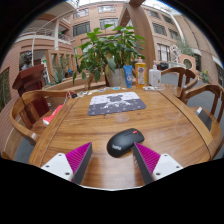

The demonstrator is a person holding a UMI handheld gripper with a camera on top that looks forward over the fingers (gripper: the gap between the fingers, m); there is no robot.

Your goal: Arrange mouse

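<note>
A black computer mouse (124, 141) with a red scroll wheel lies on the wooden table (100, 128), just ahead of my fingers and a little toward the right one. My gripper (111, 162) is open and empty, its pink pads wide apart, the left finger (76, 160) and right finger (148, 159) low over the table's near edge. The mouse's rear end sits near the line between the fingertips, with gaps at both sides. A dark mouse pad (116, 103) with white printed patches lies farther on, in the middle of the table.
A potted green plant (108, 50), a blue carton (128, 75) and an orange bottle (141, 72) stand at the table's far side. Wooden chairs (28, 110) surround the table, one with a red cushion (52, 113). Another chair (204, 100) stands at the right.
</note>
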